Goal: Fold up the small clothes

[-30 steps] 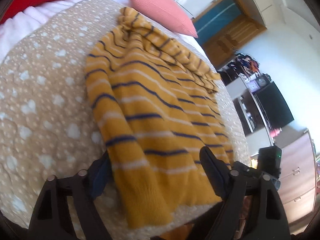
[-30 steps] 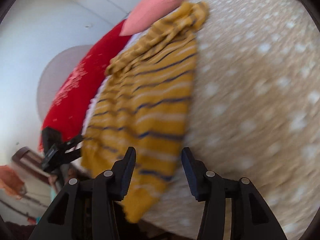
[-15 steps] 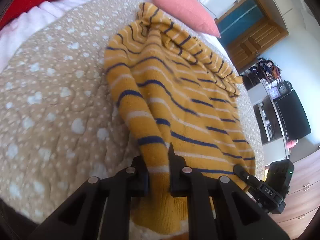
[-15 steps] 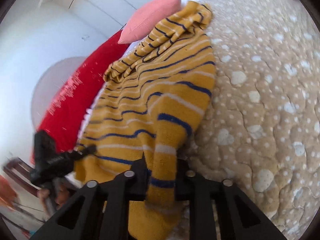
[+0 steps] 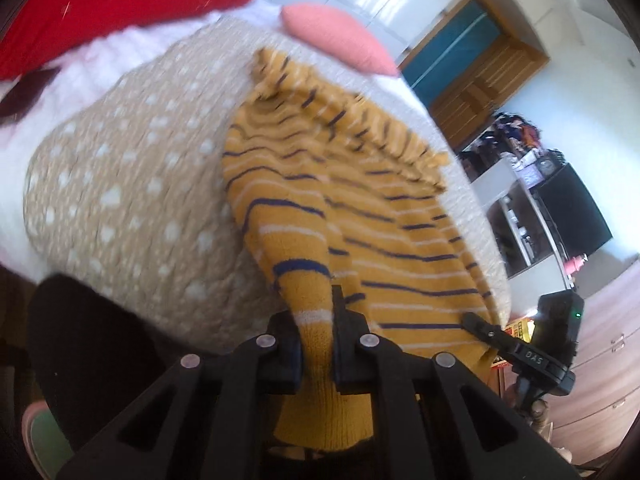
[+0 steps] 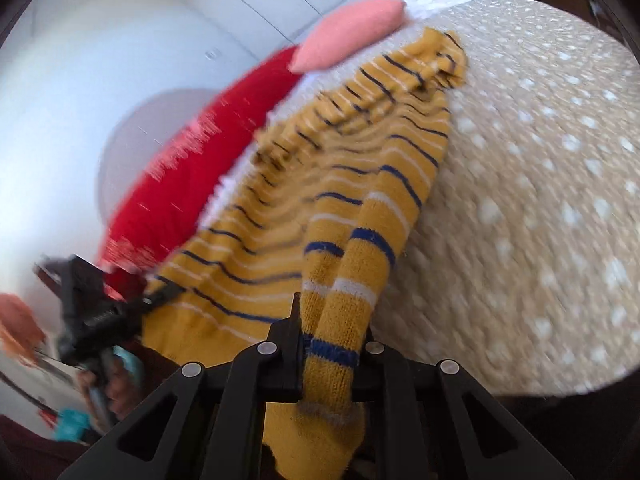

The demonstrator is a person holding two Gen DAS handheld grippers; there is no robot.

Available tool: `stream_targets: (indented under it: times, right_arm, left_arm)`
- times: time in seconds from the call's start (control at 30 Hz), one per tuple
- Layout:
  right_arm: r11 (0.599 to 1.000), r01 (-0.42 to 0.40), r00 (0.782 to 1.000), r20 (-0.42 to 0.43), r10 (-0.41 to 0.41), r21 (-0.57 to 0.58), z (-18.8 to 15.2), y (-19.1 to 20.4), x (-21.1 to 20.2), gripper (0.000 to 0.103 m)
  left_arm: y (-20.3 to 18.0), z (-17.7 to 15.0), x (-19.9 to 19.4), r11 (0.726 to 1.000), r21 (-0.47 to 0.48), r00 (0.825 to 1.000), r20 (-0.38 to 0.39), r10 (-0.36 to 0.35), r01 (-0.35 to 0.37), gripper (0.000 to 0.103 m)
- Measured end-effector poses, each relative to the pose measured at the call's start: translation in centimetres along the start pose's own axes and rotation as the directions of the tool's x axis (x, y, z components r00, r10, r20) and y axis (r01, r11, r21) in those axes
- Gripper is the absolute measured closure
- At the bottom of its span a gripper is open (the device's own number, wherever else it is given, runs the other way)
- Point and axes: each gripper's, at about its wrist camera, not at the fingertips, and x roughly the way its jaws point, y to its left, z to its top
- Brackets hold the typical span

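Observation:
A mustard-yellow knit sweater (image 5: 360,216) with navy and white stripes lies on a tan bedspread (image 5: 120,200) with white spots. My left gripper (image 5: 316,340) is shut on the sweater's near left hem corner and lifts it. My right gripper (image 6: 332,340) is shut on the near right hem corner of the sweater (image 6: 340,200), also raised off the bedspread (image 6: 540,200). Each gripper shows in the other's view: the right gripper (image 5: 468,318) at lower right, the left gripper (image 6: 172,288) at lower left.
A pink cushion (image 5: 336,36) and a red pillow (image 5: 100,4) lie at the bed's far end. A wooden door (image 5: 480,64), a black screen (image 5: 572,208) and drawers (image 5: 608,344) stand to the right of the bed.
Both grippers closed on the sweater's near hem corners, then lifted them up off the bedspread. The fabric now bunches and pulls upward toward the cameras.

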Motion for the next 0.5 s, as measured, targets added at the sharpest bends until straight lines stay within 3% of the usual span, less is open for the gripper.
stream_targets:
  times: [0.07,0.17,0.3,0.4,0.47,0.5]
  right_arm:
    - [0.999,-0.035,0.999,0.004,0.034,0.027,0.9,-0.5,-0.1,0.090]
    - [0.997,-0.079,0.996,0.050,0.079,-0.009,4.1,0.6,-0.9,0.090]
    - [0.995,-0.044,0.991,0.120,0.055,-0.093,10.7,2.9,-0.3,0.087]
    - [0.995,0.010,0.987,0.160,0.007,-0.104,17.0,3.2,2.0,0.087]
    - [0.997,0.039,0.987,0.159,-0.028,-0.066,20.9,2.6,4.5,0.084]
    - [0.997,0.062,0.987,0.153,-0.055,-0.046,23.1,1.9,6.2,0.078]
  left_arm:
    - [0.8,1.2,0.4,0.998,-0.047,0.999,-0.005,-0.041,0.041,0.093]
    - [0.2,4.6,0.2,0.997,-0.039,0.997,0.053,-0.065,0.067,0.093]
    - [-1.0,11.8,2.3,0.998,-0.021,0.992,0.110,-0.062,0.065,0.093]
    - [-1.3,18.3,6.5,0.997,-0.057,0.994,0.094,-0.047,0.052,0.093]
    - [-1.0,22.4,10.4,0.996,-0.086,0.998,0.056,0.002,0.002,0.093]
    - [-0.5,24.4,12.6,0.994,-0.103,0.999,0.027,0.035,-0.032,0.093]
